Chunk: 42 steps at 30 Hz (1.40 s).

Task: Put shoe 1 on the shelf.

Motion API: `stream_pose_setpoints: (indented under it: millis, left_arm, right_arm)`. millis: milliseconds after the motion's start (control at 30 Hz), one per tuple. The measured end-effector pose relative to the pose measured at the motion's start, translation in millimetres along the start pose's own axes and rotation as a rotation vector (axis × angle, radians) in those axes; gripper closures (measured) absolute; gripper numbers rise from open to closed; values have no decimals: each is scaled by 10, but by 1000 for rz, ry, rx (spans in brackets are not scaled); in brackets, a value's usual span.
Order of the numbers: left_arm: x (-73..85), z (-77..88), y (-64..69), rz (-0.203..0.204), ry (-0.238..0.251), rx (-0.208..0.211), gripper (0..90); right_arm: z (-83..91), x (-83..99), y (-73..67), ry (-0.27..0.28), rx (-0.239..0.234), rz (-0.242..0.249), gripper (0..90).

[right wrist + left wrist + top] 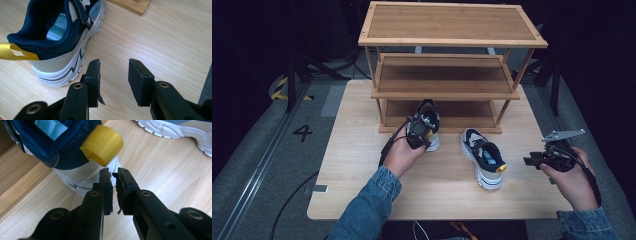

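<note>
Two navy and white shoes with yellow heel loops are on the wooden table [357, 165]. One shoe [430, 121] points its toe into the lowest shelf of the wooden rack [447, 27], with its heel out on the table. My left gripper [419, 142] is just behind that heel [82, 173], below the yellow loop [102, 145]. Its jaws stand almost together with nothing between them [113, 173]. The other shoe [484, 157] lies on the table to the right. My right gripper [532, 161] hovers right of it, open and empty [113, 65], beside the shoe's heel [60, 40].
The three-shelf rack stands at the back of the table, and its corner [132, 6] appears in the right gripper view. Bare tabletop lies at the front and left. Grey floor [257, 150] surrounds the table.
</note>
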<state>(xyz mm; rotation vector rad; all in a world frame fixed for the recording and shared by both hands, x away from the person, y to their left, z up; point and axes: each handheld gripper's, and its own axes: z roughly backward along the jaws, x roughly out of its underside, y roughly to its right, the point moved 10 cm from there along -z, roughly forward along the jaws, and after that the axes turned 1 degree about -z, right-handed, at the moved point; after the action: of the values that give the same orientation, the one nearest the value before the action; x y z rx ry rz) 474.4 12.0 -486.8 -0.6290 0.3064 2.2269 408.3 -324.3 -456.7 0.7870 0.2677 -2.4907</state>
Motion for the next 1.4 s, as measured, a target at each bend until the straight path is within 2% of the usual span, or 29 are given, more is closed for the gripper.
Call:
stream_pose_setpoints:
  millis: [167, 200, 267, 367, 433, 500, 667, 733, 767, 833, 967, 1000, 1067, 1167, 1400]
  left_arm:
    - [-7, -50, -63, 22, 11, -14, 873]
    - [-20, -60, -89, 16, 22, -10, 888]
    - [-47, -51, -104, 54, 46, 32, 888]
    - [-80, -15, -130, 57, 49, 15, 886]
    - [-137, -12, -152, 37, 84, 6, 859]
    - [-182, -19, -192, 23, 108, -25, 814]
    - [-248, -67, -259, 11, 146, -32, 782]
    - [-274, -101, -282, 29, 170, -27, 753]
    - [-274, -101, -282, 29, 170, -27, 728]
    - [-315, -146, -316, 30, 202, -14, 684]
    - [-342, -197, -365, 16, 209, -38, 602]
    - [-371, -240, -378, 33, 228, -30, 589]
    - [-385, -255, -395, 31, 236, -27, 565]
    - [-402, -291, -415, 49, 247, -21, 538]
    - [-472, -387, -490, 52, 288, -18, 474]
  right_arm:
    - [-6, 12, 5, -3, 1, -2, 634]
    - [-4, 13, 3, -3, 1, -2, 634]
    - [-1, 15, 2, -3, 3, -1, 634]
    - [11, 27, 2, -1, 5, -3, 634]
    - [16, 43, 13, -4, 10, -7, 634]
    - [22, 57, 21, -5, 10, -11, 634]
    - [31, 90, 34, -8, 13, -18, 634]
    - [30, 107, 40, -10, 16, -22, 634]
    - [31, 120, 46, -12, 18, -23, 634]
    - [36, 132, 43, -13, 18, -26, 634]
    - [56, 163, 45, -13, 22, -35, 634]
    - [60, 171, 54, -12, 25, -33, 634]
    - [70, 188, 63, -13, 28, -37, 634]
    - [75, 199, 65, -13, 29, -44, 634]
    - [80, 251, 75, -19, 34, -49, 633]
